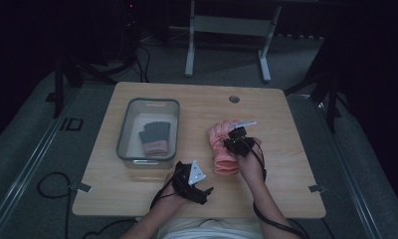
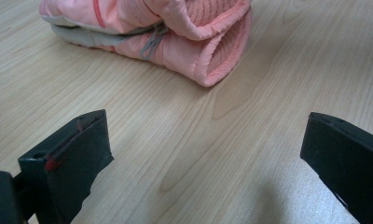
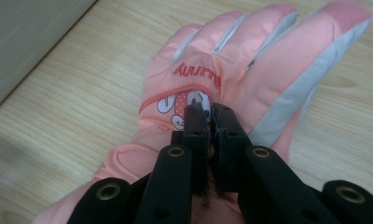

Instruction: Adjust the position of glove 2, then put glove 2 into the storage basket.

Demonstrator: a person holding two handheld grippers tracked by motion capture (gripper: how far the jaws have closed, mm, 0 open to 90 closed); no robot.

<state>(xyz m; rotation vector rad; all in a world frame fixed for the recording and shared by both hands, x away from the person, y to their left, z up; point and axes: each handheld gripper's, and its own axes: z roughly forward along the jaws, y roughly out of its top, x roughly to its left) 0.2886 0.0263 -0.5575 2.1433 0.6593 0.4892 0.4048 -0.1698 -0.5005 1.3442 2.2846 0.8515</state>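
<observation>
A pink winter glove (image 3: 250,70) lies palm down on the wooden table (image 1: 281,169), its fingers pointing away from me. My right gripper (image 3: 210,109) stands over its back beside a cartoon patch, jaws pressed together on a pinch of the fabric. In the high view that gripper (image 1: 235,135) sits on top of the pink glove (image 1: 218,134) near the table's middle. My left gripper (image 2: 203,135) rests low over the table with its jaws wide apart and nothing between them. The folded pink cuff end (image 2: 175,28) lies just beyond it. From above, the left gripper (image 1: 207,191) is near the front edge.
A grey bin (image 1: 125,124) stands at the left of the table and holds a dark grey glove with a pink cuff (image 1: 154,137). Its wall (image 3: 26,32) shows beside the pink glove. A round hole (image 1: 234,99) is near the table's far edge.
</observation>
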